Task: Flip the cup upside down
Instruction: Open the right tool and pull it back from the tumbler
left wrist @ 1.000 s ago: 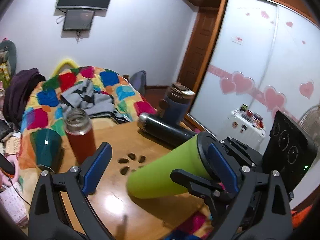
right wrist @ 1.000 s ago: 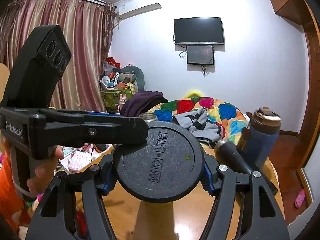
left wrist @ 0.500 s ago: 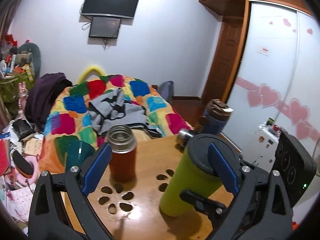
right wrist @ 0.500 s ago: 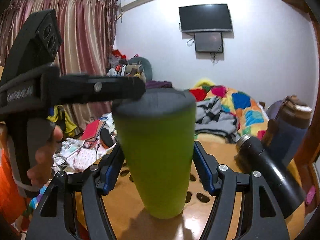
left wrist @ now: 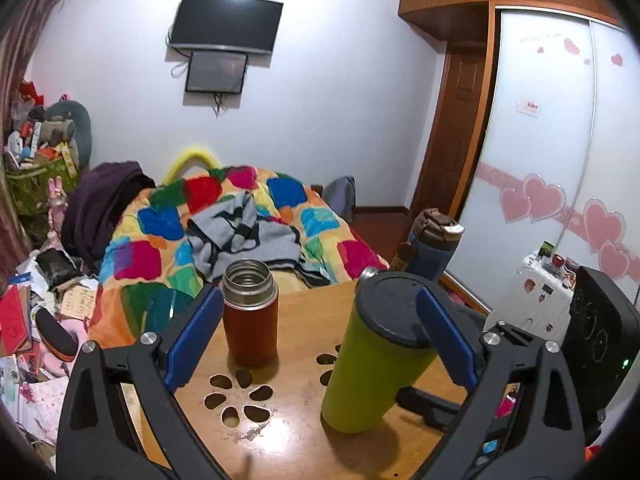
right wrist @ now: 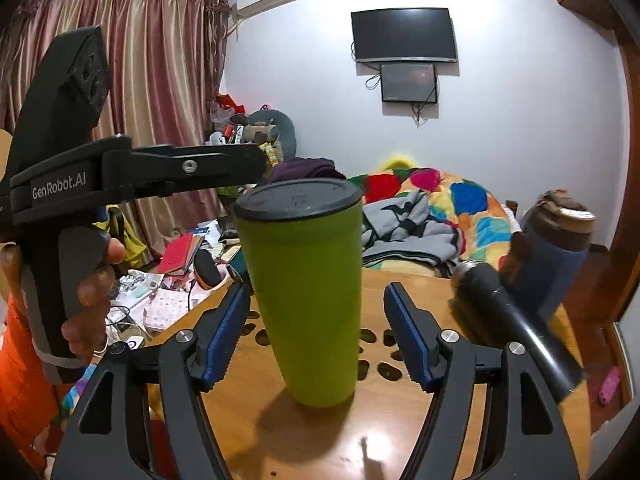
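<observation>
Cup: the green cup [right wrist: 306, 300] now stands on the table [right wrist: 400, 432], narrow end down and its wide black-capped end up; a second ago it lay sideways in the air, and half a second ago it was already coming upright.
Meaning for the task: I judge the flip done, or all but done; what is left is to draw both grippers away without knocking it.
Table: wooden, with dark petal-shaped cut-outs [left wrist: 236, 396] just left of the cup's foot.
Place: the cup stands right of the open red flask [left wrist: 250, 312], apart from it; a black bottle [right wrist: 516, 320] lies on its side behind and to the right.
Right gripper [right wrist: 314, 334]: jaws have let go and stand spread either side of the cup's lower body, a gap showing on both sides.
Left gripper [left wrist: 320, 340]: jaws wide apart; its right pad overlaps the cup's black rim in its own view, and I cannot tell whether it touches.
Look of the cup: matte lime green, tapering toward the table, plain sides, a flat dark disc [left wrist: 394, 306] on top.
</observation>
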The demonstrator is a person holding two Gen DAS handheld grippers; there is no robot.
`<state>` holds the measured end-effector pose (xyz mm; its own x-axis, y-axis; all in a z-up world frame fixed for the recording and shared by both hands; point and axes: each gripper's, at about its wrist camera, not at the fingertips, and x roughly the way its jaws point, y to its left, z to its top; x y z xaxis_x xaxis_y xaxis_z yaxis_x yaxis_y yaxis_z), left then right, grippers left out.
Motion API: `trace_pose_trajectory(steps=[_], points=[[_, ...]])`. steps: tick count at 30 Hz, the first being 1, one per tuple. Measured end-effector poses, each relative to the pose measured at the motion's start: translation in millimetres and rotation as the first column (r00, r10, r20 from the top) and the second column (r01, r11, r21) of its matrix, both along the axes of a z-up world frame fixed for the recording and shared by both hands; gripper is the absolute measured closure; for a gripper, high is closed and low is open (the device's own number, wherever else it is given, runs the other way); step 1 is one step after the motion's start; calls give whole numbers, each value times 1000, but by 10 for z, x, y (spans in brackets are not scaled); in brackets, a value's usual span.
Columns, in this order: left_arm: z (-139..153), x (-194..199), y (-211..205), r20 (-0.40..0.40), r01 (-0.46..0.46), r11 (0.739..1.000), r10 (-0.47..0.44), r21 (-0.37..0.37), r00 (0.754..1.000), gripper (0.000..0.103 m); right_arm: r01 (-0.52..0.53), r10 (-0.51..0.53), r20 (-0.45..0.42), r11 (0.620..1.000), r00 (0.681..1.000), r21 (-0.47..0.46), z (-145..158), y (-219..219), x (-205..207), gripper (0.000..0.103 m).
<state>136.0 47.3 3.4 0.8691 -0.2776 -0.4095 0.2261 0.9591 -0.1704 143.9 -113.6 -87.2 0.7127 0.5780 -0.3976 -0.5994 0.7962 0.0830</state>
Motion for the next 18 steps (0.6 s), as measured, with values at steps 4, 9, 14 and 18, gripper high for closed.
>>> trace_pose_trajectory(steps=[4,9,14,18], points=[[65,-181,-34,41,-28,999,27,23,999,5,39,-40,39,999,998,28,147,-163,-167,21],[99,-445,-109,93,-73,995,67,67,993,5,101,-106,102,994,989,49,368,-326,-376,19],[94,-671,-154,123,-112,991,101,79,987,4,158,-170,151,983,974,89,539,-476,-605,1],[62,-822,-150,123,-126,990,118,59,985,3,193,-209,185,976,960,99,637,-537,-769,0]])
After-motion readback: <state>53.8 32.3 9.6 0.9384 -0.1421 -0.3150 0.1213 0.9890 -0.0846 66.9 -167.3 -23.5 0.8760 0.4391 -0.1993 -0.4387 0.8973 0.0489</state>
